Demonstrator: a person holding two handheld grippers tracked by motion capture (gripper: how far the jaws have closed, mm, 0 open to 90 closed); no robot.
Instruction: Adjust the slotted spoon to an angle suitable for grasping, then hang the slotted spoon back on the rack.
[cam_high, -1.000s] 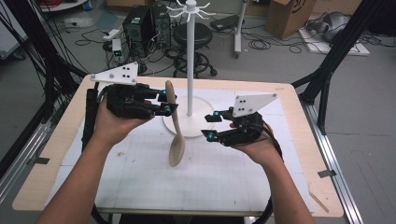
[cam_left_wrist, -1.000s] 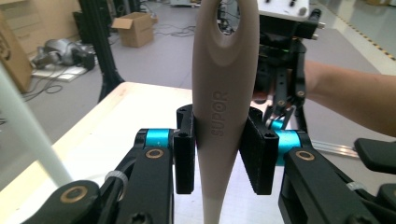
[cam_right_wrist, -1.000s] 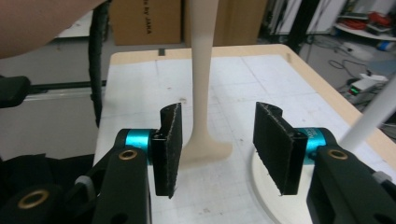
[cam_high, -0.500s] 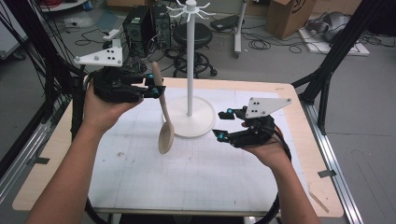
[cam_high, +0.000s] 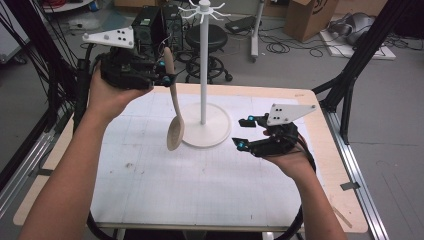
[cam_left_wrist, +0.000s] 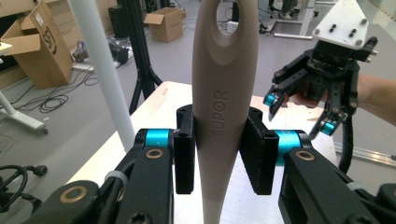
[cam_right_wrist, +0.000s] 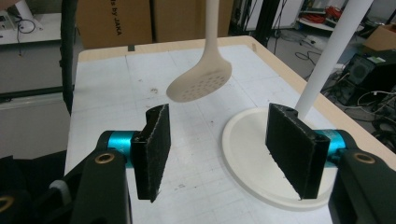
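While the left hand lifts, the scene stands thus:
Landmark: white pole stand with a round flat base (cam_high: 204, 125), upright at the far middle of the gridded white table mat (cam_high: 200, 180).
Spoon: beige plastic slotted spoon with a hole in its handle end (cam_high: 174, 107), hanging clear of the mat just left of the stand, bowl down beside the stand's base, handle up.
Left gripper: left gripper (cam_high: 162, 80), up and to the left of the stand's pole, jaws clamped on the spoon's handle; in the left gripper view both pads press the handle (cam_left_wrist: 219, 116) near the lettering.
Right gripper: right gripper (cam_high: 243, 133), low over the mat just right of the stand's base, jaws about half apart after just widening, nothing between them; its pads (cam_right_wrist: 156, 149) frame bare mat and base.
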